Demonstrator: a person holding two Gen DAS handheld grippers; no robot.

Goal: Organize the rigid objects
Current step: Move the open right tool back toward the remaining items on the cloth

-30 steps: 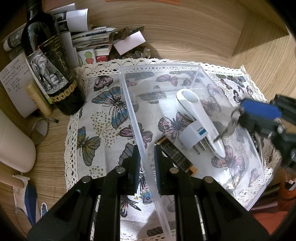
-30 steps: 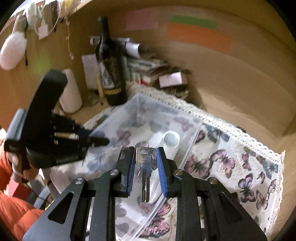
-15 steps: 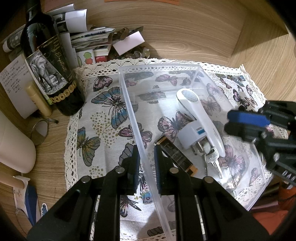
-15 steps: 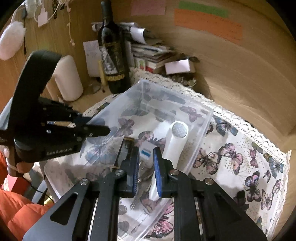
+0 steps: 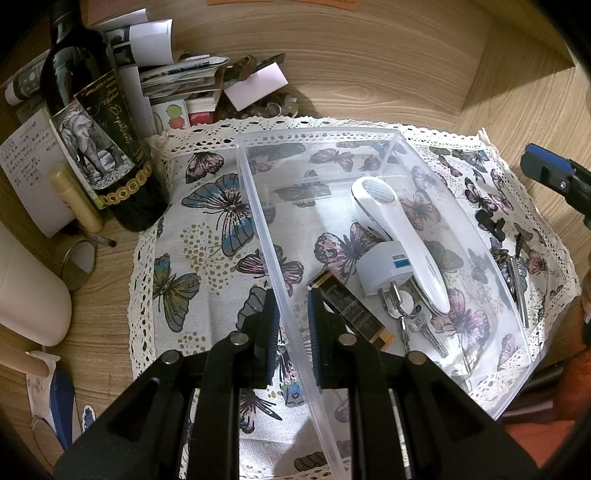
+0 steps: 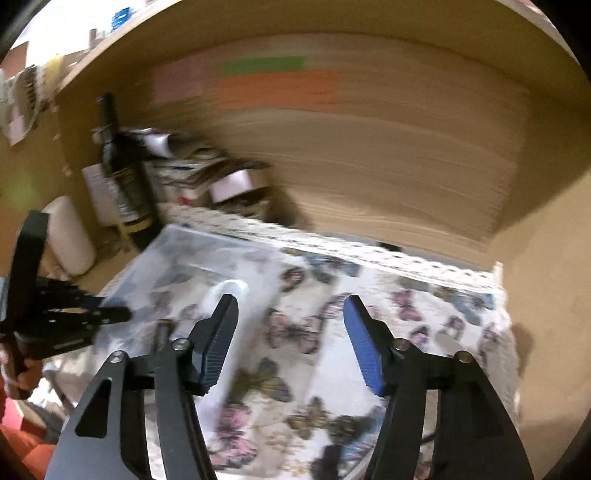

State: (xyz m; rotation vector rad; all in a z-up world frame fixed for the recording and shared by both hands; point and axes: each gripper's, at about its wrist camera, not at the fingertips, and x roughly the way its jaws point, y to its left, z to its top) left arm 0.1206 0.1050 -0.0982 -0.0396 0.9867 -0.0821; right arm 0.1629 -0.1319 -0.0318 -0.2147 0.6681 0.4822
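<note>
My left view is sharp and warmly lit from above, though dim toward the corners. The clear bin (image 5: 258, 206) shows pale glare along its walls, and the wine bottle (image 5: 99, 147) throws a soft shadow on the desk (image 5: 369, 74). My right view is smeared by motion blur; only my tool (image 6: 290, 339) stays crisp. Both views bow and darken at the rims.

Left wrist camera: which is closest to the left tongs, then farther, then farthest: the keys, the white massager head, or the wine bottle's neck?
From the left tongs:
1. Keys, inside the box, right.
2. Massager head, deeper inside.
3. Bottle neck, far left corner.
</note>
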